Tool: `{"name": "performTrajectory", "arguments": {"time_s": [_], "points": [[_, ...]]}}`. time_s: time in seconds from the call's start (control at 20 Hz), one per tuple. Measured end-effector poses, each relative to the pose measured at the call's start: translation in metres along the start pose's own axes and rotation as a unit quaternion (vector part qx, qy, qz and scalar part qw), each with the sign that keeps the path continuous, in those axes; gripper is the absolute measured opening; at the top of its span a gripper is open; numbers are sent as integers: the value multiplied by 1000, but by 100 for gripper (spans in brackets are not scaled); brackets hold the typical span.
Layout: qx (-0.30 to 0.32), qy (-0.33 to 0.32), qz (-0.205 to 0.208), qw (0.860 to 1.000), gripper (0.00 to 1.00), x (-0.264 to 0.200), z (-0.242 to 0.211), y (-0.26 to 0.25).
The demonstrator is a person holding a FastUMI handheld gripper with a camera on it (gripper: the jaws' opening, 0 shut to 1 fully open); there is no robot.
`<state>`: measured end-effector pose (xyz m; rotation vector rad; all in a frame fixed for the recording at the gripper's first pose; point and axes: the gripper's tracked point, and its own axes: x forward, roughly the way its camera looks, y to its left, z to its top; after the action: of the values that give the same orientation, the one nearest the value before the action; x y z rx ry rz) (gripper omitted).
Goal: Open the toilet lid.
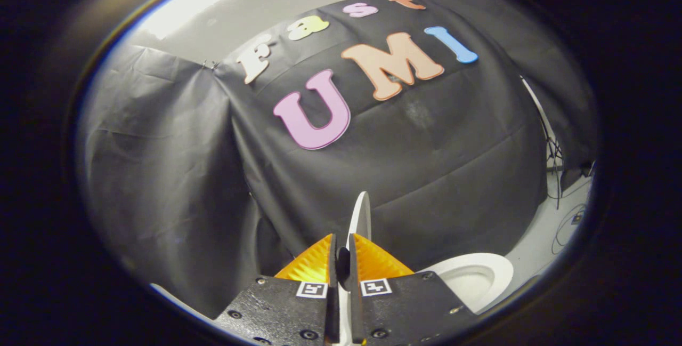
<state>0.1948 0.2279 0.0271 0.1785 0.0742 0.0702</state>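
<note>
The white toilet lid (362, 215) stands raised, seen edge-on as a thin curved plate rising just beyond the fingertips. My gripper (343, 252) is shut on the lid's edge, with both fingers pressed against its two faces. To the right of the fingers and lower down lies the white toilet seat and bowl (471, 279), uncovered. The lower part of the lid runs down between the fingers and is hidden there.
The booth's black cloth wall (437, 165) hangs close behind the toilet. A pale floor (549, 228) with cables and a stand leg shows at the right. A white wall (277, 5) rises above the cloth.
</note>
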Motion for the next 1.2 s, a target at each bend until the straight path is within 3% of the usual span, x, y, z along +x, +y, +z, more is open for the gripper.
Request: {"name": "performTrajectory", "arguments": {"time_s": [0.75, 1.2], "points": [[-69, 29, 84, 994, 8, 24, -34, 109], [-92, 44, 112, 988, 8, 31, -62, 149]]}}
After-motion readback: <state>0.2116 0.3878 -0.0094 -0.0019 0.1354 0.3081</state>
